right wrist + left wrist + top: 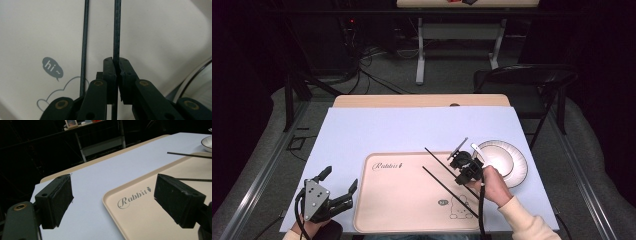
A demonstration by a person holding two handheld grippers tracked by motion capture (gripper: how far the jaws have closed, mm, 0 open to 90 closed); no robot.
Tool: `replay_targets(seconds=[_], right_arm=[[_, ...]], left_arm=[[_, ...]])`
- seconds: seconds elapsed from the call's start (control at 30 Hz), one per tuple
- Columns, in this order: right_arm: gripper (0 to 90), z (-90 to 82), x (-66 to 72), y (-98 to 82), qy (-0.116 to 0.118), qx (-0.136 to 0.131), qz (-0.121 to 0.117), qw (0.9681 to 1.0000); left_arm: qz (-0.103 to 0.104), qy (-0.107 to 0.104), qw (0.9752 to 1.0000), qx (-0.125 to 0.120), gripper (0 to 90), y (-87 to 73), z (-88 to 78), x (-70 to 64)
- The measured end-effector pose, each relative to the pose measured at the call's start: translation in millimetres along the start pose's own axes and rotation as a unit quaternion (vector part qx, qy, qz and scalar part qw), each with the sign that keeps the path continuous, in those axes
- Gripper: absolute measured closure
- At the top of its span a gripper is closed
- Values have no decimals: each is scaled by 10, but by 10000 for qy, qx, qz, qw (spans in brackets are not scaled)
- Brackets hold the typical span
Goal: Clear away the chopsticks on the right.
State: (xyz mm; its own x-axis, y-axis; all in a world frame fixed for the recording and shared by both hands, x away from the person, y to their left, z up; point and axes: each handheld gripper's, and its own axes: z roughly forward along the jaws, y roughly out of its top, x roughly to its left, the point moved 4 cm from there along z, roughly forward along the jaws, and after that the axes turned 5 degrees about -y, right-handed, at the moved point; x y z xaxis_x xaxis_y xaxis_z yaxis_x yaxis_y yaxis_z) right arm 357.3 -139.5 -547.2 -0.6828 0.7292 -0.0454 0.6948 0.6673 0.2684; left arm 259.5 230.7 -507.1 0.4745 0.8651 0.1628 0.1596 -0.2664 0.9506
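Note:
Two thin black chopsticks lie over a beige tray (402,200) printed with "Rabbit" and a cartoon. My right gripper (462,170) is shut on the far chopstick (437,157) near its right end. In the right gripper view the jaws (117,63) pinch that chopstick (117,30), which runs straight away from them above the tray (162,37). The second chopstick (449,192) (84,37) rests on the tray beside it. My left gripper (338,180) hovers open at the tray's near left corner. Its pads (57,200) stand wide apart with nothing between them.
A white dish with a dark rim (519,172) (207,143) (200,80) sits just right of the tray, close to my right hand. A pale blue mat (387,130) covers the wooden table (422,100). A black folding chair (522,80) stands beyond the far right corner.

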Motion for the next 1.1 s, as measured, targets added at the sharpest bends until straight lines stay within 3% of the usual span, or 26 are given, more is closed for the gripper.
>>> replay_targets(seconds=[0.2,0.5,0.63,0.9,0.93,0.97,1.0,1.1], right_arm=[[850,84,26,25,-27,129,26,9999],[848,172,113,-1,-33,253,-150,9996],[742,163,113,-31,-147,286,-185,9993],[714,158,116,-33,-188,293,-203,9992],[714,97,112,-47,-532,106,-432,9976],[317,97,112,-47,-532,106,-432,9976],[222,17,106,-30,-658,-112,-476,9966],[150,-60,101,-18,-644,-403,-601,9953]], left_arm=[[-15,9,10000,-12,153,-1,-7,6],[-10,6,10000,-17,153,0,-7,3],[-24,10,10000,-28,153,-1,-9,6],[-23,18,10000,-17,153,-1,-7,5],[-23,18,10000,-17,153,-1,-7,5],[-6,11,10000,-1,153,0,-2,2],[-2,8,10000,-2,153,0,-1,-1],[-25,23,10000,-12,153,-1,-4,4]])
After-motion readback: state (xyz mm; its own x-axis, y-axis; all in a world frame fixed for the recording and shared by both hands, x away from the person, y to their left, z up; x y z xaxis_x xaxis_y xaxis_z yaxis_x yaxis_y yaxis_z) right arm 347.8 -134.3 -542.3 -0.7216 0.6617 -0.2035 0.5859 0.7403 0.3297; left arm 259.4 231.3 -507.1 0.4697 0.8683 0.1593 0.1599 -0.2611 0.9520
